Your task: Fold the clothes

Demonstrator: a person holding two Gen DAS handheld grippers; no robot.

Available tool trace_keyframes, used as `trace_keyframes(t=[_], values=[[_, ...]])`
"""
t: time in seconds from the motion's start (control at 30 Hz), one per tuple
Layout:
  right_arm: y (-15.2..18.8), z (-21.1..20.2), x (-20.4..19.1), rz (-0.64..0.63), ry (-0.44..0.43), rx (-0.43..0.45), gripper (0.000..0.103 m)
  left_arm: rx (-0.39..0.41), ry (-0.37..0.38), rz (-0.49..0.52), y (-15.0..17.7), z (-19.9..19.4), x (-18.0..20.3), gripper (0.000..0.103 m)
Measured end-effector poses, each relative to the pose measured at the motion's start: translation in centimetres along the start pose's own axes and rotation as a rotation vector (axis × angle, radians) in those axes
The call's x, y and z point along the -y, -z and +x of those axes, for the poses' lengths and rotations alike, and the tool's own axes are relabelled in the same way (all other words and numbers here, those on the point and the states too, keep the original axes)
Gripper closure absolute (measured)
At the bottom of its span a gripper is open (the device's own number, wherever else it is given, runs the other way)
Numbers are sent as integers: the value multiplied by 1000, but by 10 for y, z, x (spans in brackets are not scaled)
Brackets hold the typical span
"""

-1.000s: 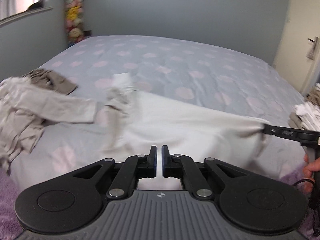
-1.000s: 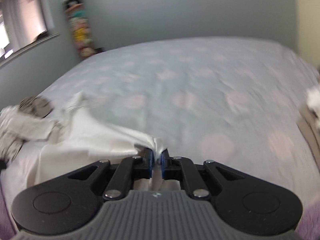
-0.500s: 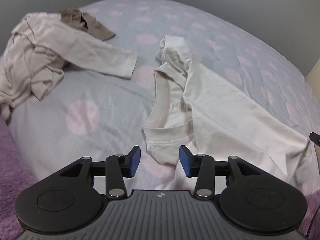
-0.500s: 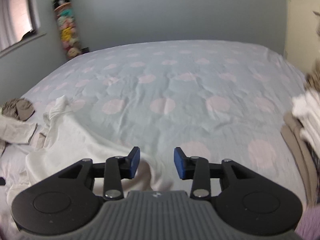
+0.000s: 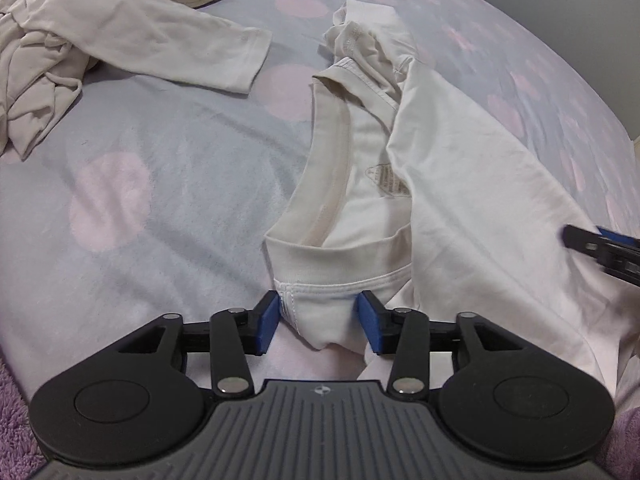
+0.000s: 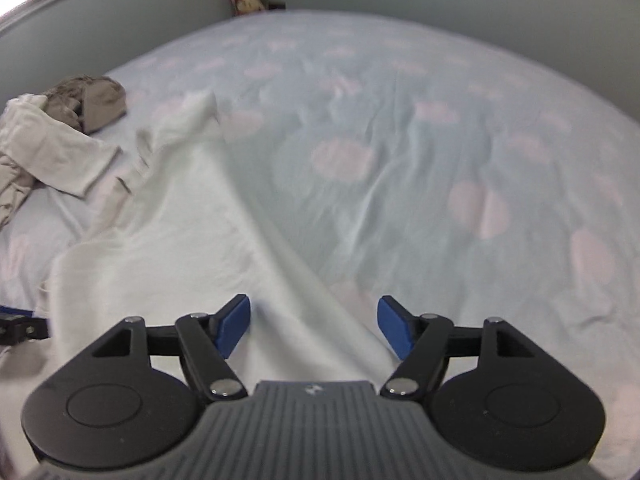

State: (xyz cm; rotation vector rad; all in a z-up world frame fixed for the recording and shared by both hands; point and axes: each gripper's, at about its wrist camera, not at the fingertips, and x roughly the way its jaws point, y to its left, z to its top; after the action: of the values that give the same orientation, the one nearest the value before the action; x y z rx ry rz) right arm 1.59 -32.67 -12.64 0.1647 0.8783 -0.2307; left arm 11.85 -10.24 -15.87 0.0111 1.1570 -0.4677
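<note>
Left gripper (image 5: 318, 322) and right gripper (image 6: 314, 326), jaws apart, both low.

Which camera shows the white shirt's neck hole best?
The left wrist view: the white T-shirt's collar lies sharp and close. The right wrist view shows only blurry shirt fabric, collar unclear.

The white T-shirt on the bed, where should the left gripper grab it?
Grab the white T-shirt at the shoulder seam next to the collar. That stitched corner bunches up between the open blue pads of the left gripper. Come in low from the near bed edge and pinch it.
</note>
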Motion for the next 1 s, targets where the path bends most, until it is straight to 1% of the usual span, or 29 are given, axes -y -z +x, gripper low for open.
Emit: trace_keyframes(t=[0.03, 0.07, 0.1, 0.13, 0.17, 0.2, 0.3, 0.37, 0.47, 0.57, 0.63, 0.77, 0.83, 0.9, 0.93, 1.0], values=[[1, 7, 4, 29, -18, -15, 37, 8, 10, 7, 1, -1, 1, 77], [2, 8, 6, 53, -47, -21, 46, 15, 21, 9, 2, -2, 2, 85], [3, 10, 9, 77, -75, -28, 64, 21, 36, 8, 2, -2, 2, 92], [4, 11, 12, 99, -100, -33, 78, 23, 43, 7, 1, -1, 3, 93], [5, 7, 13, 104, -96, -21, 85, 30, 42, 12, 0, -3, 5, 95], [6, 2, 14, 100, -90, -5, 94, 39, 40, 20, -1, -5, 7, 96], [15, -29, 25, 125, -49, 35, 98, 73, 42, 47, -7, -17, 15, 97], [22, -52, 33, 145, -19, 57, 98, 100, 47, 68, -12, -28, 21, 97], [34, -86, 46, 174, 26, 88, 98, 116, 61, 117, -19, -37, 39, 97], [64, -121, 61, 188, 56, 49, 99, 100, 63, 183, -17, -41, 55, 97], [88, -143, 62, 219, 48, 9, 99, 72, 58, 236, -13, -40, 65, 97], [128, -174, 59, 226, 57, -60, 103, 17, 31, 302, -5, -33, 66, 97], [142, -176, 56, 211, 68, -87, 103, -10, 17, 334, -1, -30, 65, 96], [151, -173, 59, 237, 51, -97, 103, -38, 4, 366, 4, -26, 65, 93], [150, -172, 62, 253, 38, -91, 102, -40, 8, 354, 4, -26, 63, 91], [142, -172, 64, 253, 21, -67, 99, -55, 19, 313, 3, -27, 57, 77]])
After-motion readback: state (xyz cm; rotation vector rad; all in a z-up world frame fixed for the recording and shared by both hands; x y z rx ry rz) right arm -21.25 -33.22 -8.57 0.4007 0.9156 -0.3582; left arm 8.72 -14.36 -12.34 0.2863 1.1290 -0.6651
